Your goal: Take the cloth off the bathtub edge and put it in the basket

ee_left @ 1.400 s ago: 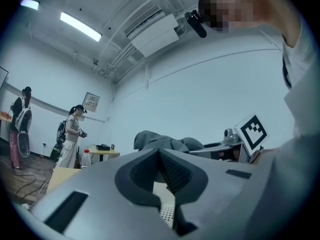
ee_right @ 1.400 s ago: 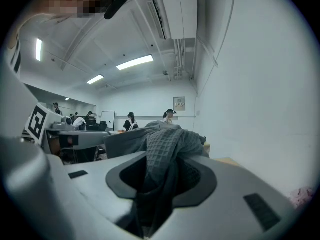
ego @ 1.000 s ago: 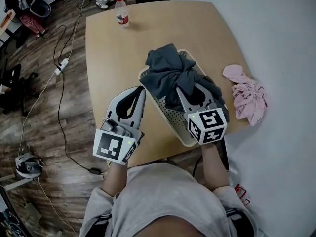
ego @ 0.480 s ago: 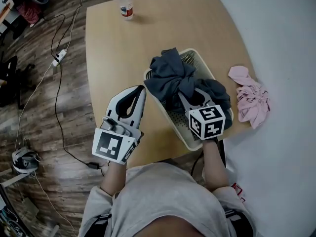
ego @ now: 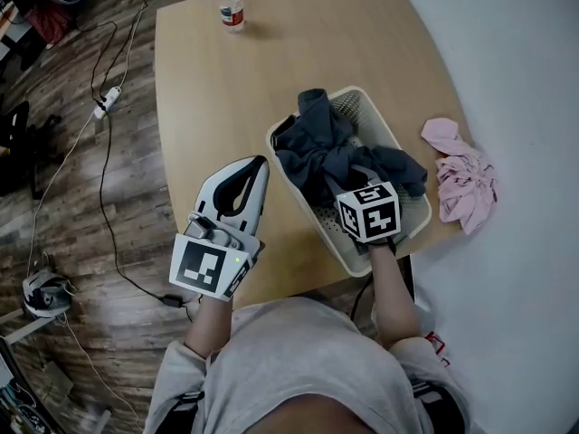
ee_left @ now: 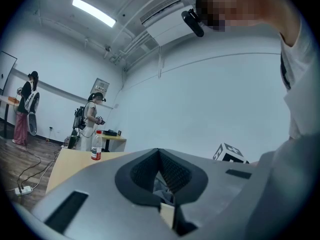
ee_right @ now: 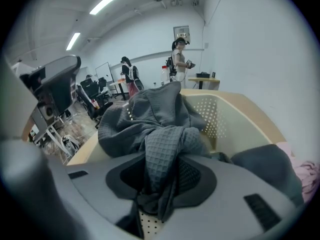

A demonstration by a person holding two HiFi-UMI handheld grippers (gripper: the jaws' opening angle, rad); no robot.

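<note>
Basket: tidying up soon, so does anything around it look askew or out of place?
The basket sits skewed to the edges of the table. The grey cloth, pinched in the right gripper, spills over the basket's right rim. A crumpled pink cloth lies beside it, straddling the table's right edge.

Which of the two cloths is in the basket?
The dark grey cloth, clamped by the right gripper inside the basket; the pink cloth lies outside it.
</note>
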